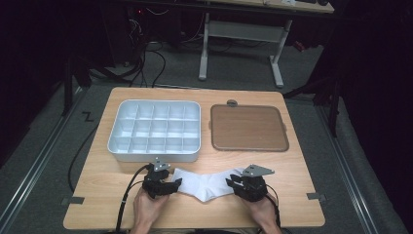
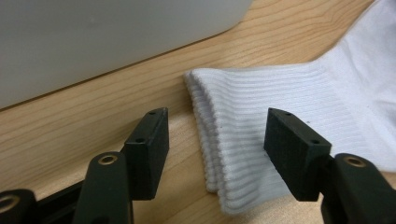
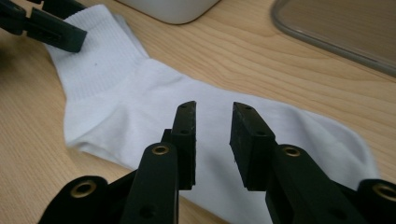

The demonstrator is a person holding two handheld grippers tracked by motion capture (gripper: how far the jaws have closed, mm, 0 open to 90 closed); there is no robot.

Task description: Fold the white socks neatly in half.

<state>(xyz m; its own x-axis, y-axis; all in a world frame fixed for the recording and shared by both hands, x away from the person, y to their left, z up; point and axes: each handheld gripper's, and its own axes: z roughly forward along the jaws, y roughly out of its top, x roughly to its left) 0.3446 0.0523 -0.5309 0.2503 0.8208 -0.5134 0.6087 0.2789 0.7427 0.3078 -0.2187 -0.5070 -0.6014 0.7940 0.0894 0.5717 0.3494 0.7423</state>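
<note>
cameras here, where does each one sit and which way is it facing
High view: fixed above the person's side, looking forward and down on the wooden table, grey compartment tray and brown lid; forearms, left gripper and right gripper show.
Left gripper view: rides the left gripper, facing the white sock cuff; its open jaws straddle the cuff edge.
Right gripper view: rides the right gripper, facing along the sock; own jaws apart above it.
All three views share the sock.

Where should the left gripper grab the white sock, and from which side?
Take the ribbed cuff, coming in over its open end. The left gripper already straddles that edge, jaws open, and the doubled rib there looks thick enough to pinch off the table, probably cleaner than the flat foot.
</note>
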